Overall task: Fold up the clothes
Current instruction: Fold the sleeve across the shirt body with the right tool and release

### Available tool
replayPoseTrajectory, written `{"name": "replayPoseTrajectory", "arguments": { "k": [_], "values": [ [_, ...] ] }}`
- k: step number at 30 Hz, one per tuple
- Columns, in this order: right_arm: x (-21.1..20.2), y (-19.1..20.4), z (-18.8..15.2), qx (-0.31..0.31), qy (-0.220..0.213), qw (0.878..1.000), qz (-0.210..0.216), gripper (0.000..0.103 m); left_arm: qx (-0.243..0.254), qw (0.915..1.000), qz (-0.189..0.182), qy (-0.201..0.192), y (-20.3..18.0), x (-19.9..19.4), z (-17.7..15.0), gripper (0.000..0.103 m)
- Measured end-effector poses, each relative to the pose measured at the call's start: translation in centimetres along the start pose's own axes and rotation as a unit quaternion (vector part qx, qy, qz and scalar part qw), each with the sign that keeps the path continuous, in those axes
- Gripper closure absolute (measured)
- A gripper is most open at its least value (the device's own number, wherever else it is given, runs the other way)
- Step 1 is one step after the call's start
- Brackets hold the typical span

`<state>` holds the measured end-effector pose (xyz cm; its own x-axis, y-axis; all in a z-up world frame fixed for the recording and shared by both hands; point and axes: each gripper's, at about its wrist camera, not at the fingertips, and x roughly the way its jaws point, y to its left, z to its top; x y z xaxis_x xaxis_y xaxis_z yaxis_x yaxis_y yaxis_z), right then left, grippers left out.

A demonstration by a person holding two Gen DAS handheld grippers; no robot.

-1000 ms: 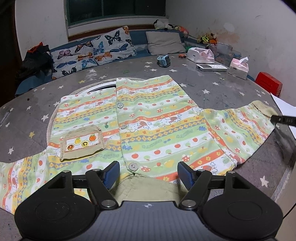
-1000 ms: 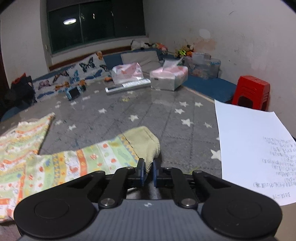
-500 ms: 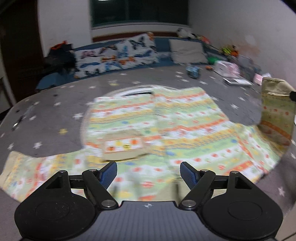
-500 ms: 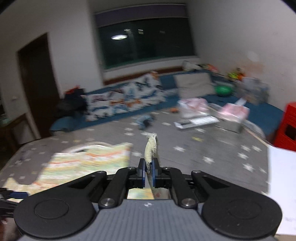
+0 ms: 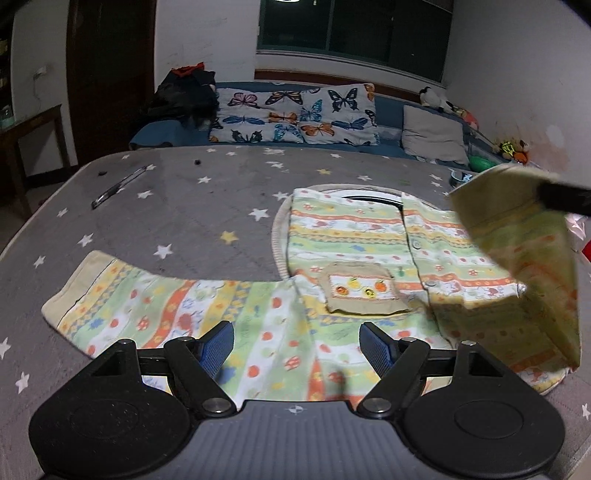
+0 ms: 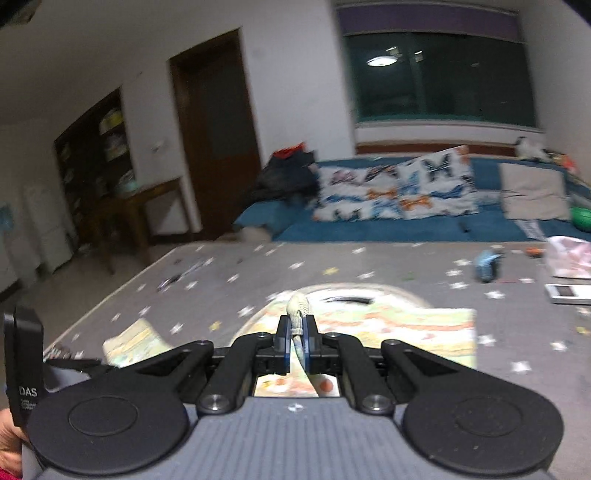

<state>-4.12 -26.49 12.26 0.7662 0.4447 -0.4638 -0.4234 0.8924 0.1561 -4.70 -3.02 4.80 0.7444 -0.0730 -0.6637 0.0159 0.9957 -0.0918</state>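
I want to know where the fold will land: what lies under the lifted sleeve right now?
Under the lifted sleeve lies the shirt's striped front, with its button placket. The sleeve covers the shirt's far side, so that part cannot be seen.

A blue sofa (image 5: 388,107) runs beneath the dark window (image 5: 354,33), butterfly cushions (image 5: 295,116) on it, a brown door (image 6: 218,129) to its left.

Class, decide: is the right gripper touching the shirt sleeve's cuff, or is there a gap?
Touching. The right wrist view shows the right gripper with its jaws shut on the beige cuff, which bunches up between them.
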Motion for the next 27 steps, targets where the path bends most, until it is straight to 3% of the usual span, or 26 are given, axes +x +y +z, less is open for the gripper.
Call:
{"name": "replayPoseTrajectory", "arguments": {
  "k": [5,9,15,22,27],
  "values": [
    [3.1,3.4,-1.6,-0.025,0.039,0.998,0.045,0.091,-0.001,1.0000,-0.004,0.001,0.3,-0.1,-0.4,0.027],
    [2.0,4.3,-2.8,-0.042,0.040,0.997,0.048,0.087,0.009,0.9997,-0.022,0.000,-0.2,-0.3,-0.3,0.033],
    [-1.4,0.0,-4.6,-0.046,0.065,0.997,-0.018,0.083,0.037,0.9979,-0.053,0.007,-2.5,0.4,-0.3,0.041],
    [-2.6,-6.1,-9.5,0.000,0.130,0.988,-0.086,0.083,0.080,0.9955,-0.045,0.024,-5.0,2.4,-0.9,0.079],
    [-2.4,-7.8,-10.0,0.006,0.134,0.986,-0.095,0.083,0.086,0.9951,-0.038,0.032,-4.9,2.8,-0.9,0.079]
  ]
}}
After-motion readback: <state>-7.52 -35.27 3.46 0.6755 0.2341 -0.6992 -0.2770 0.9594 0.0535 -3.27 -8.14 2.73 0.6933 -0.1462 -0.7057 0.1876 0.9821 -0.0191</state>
